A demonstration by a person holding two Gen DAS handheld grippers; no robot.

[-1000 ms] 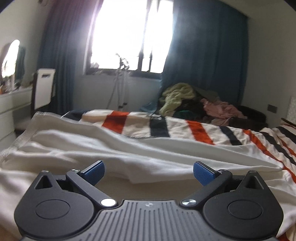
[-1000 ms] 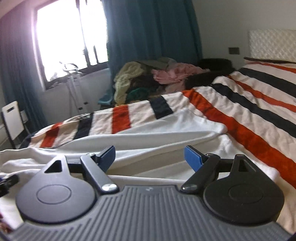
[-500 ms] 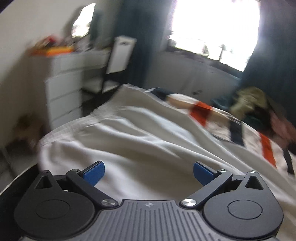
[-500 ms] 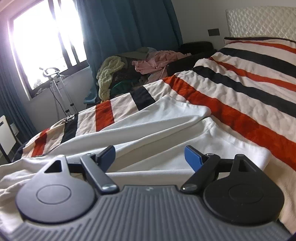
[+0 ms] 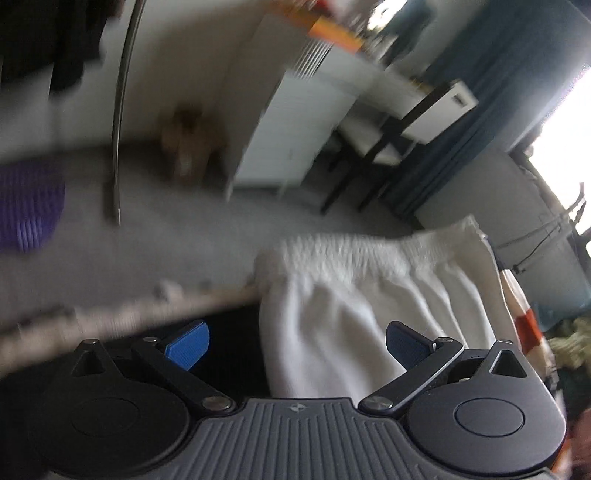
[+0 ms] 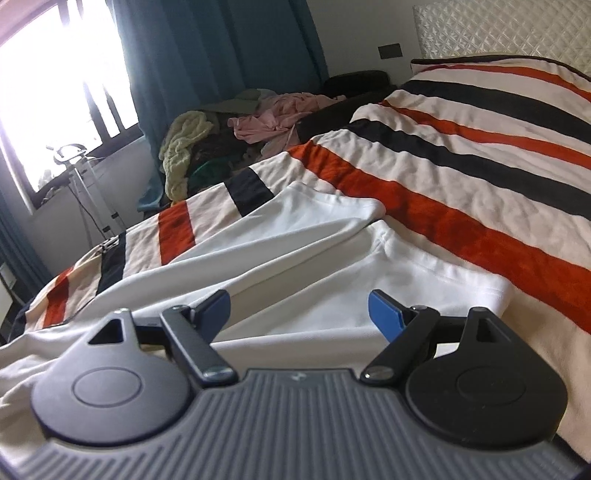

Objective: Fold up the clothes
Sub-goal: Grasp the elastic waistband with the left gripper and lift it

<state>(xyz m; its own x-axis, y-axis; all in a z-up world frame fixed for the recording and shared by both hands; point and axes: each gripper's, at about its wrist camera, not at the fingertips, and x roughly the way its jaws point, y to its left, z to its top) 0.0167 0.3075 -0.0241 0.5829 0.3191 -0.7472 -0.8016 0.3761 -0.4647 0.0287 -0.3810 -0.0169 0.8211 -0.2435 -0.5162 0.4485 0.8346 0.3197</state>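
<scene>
Two grippers in play here, both with their blue pads spread wide and nothing pinched between them. The left gripper is angled steeply down and rolled over, so its whole view sits tilted; its picture is pretty blurry too. Right under its right pad is the gathered, elastic-looking end of the white garment, which hangs over the edge of the bed, with the grey floor past it. Further off on that side there's a white drawer unit and a chair by the dark blue curtain. The right gripper is held lower-angled and fairly level across, jaws released, hovering just over the same white garment, which lies spread out and wrinkled across the striped blanket on the bed. I can't tell whether the pads actually touch the fabric. Beyond the garment the orange, black and cream stripes run up toward a quilted headboard, and off the far side of the bed sits a messy pile of clothes in front of the teal curtain and bright window.
</scene>
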